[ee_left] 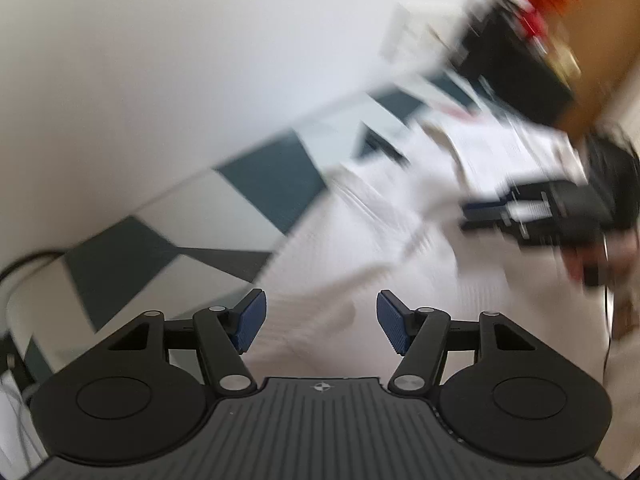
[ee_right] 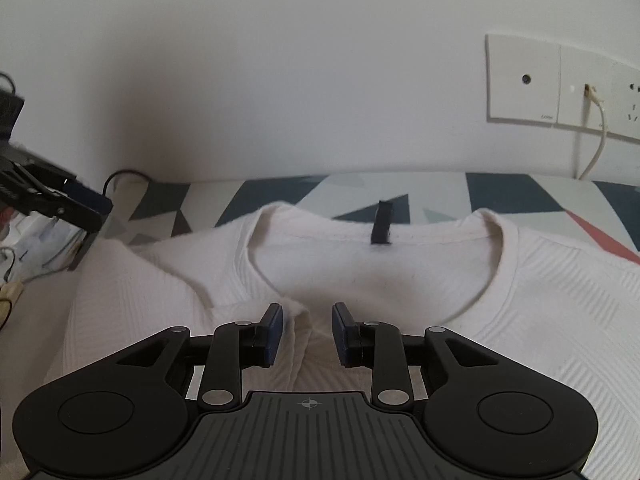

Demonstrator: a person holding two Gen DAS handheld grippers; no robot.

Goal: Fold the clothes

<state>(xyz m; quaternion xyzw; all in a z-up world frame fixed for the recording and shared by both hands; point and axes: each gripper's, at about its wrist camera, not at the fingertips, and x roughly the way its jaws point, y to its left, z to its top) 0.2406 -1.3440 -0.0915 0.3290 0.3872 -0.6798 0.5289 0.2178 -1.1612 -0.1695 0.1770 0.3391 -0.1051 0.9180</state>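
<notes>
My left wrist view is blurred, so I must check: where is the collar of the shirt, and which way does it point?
Observer: In the right wrist view the white shirt lies flat with its collar toward the wall. A dark loop sits at the back of the neck.
Operator: Does the right gripper hold anything?
Observer: It seems not. The right gripper is open, and a raised fold of the front collar lies between its pads without being pressed.
</notes>
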